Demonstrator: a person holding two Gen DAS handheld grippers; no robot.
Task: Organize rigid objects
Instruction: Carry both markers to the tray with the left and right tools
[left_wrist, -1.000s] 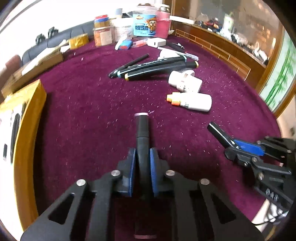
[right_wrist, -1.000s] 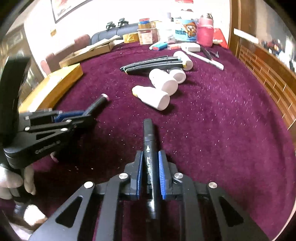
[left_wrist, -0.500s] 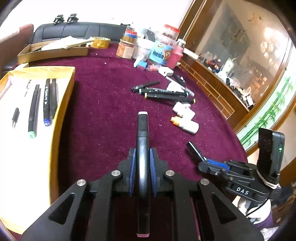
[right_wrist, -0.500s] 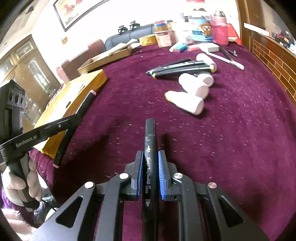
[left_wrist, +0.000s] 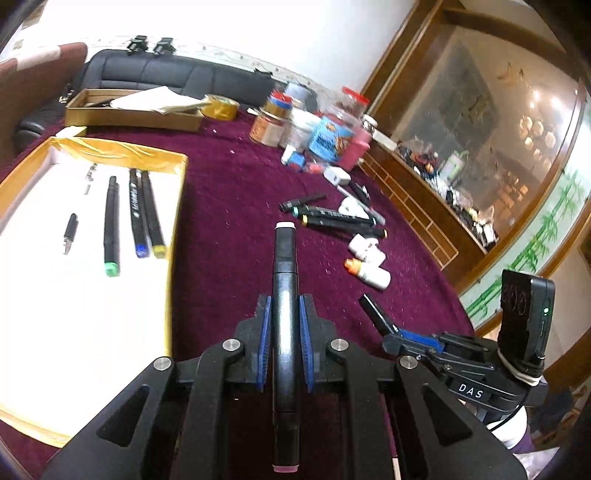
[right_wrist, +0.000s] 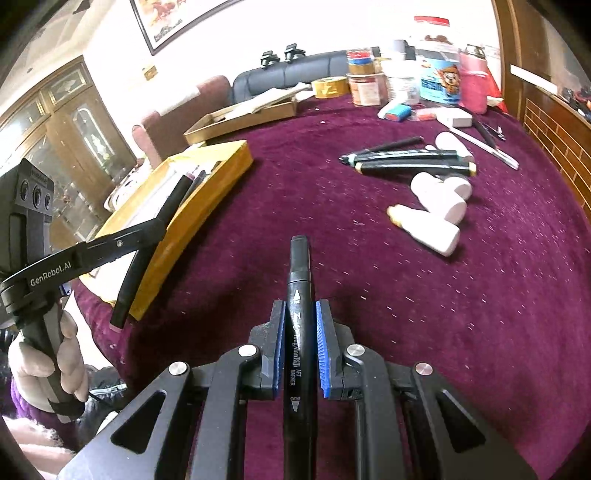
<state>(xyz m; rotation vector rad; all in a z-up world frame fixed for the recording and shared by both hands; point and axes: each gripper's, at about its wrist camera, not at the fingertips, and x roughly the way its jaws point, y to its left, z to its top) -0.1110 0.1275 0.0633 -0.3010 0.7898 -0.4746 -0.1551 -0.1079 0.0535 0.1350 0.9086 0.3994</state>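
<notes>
A pink-capped marker (left_wrist: 284, 332) is being clenched by the left gripper (left_wrist: 284, 314) beside the yellow tray (left_wrist: 173, 236), while a black marker (right_wrist: 299, 332) is being grasped by the right gripper (right_wrist: 300, 325) above the purple cloth (right_wrist: 443, 314).

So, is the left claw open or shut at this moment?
Shut. The left claw has both blue pads pressed against a black marker, which hangs above the purple cloth.

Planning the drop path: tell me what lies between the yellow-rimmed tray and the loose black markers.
Only bare maroon cloth separates the yellow-rimmed tray from the loose black markers, as the left wrist view shows.
</notes>
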